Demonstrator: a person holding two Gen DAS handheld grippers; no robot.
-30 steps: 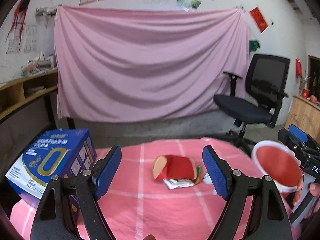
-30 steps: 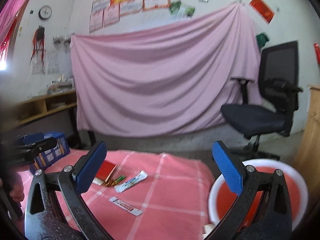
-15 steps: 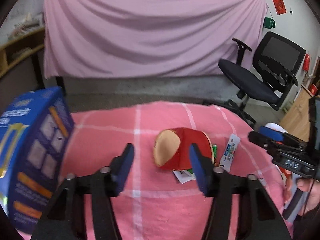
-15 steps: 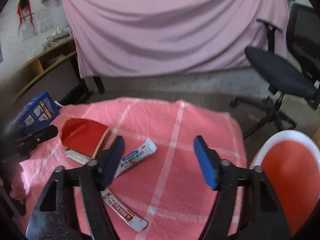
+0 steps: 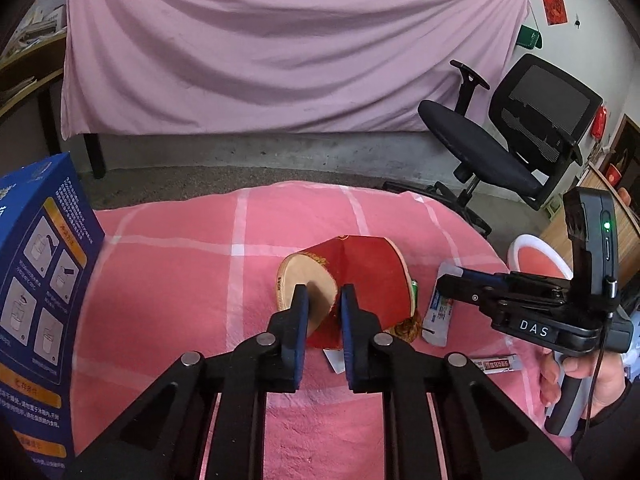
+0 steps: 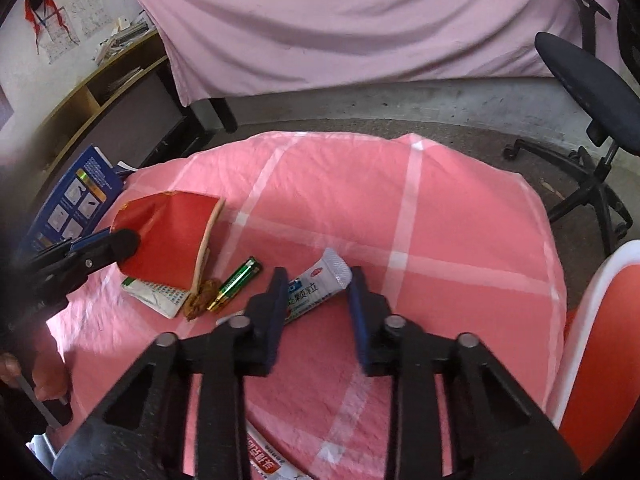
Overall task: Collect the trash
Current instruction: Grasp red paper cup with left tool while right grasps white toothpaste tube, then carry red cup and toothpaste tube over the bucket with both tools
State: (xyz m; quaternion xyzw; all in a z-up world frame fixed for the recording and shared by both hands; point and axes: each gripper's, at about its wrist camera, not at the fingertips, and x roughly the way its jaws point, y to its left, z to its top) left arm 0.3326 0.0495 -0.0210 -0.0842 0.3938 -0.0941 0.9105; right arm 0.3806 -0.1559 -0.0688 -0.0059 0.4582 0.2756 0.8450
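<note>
A crumpled red carton (image 5: 360,276) with a tan inside lies on the pink checked cloth (image 5: 200,264). My left gripper (image 5: 324,304) straddles the carton's near wall, and its jaws are closing with a narrow gap still showing. A white sachet (image 6: 316,288) lies slanted between the fingers of my right gripper (image 6: 316,292). Those jaws are closing too and do not touch it. A green battery (image 6: 236,284), a brown clump (image 6: 202,300) and a flat white packet (image 6: 156,294) lie beside the carton (image 6: 168,236). A long strip sachet (image 5: 496,364) lies nearer the person.
A red bin with a white rim (image 6: 600,360) stands off the table's right side. A tall blue box (image 5: 36,300) stands at the left edge. A black office chair (image 5: 520,140) and a pink hanging sheet (image 5: 280,40) are behind the table.
Both grippers have tipped down toward the table and come closer to it. The left jaws have narrowed around the red carton's wall. The right jaws have narrowed around the white sachet.
</note>
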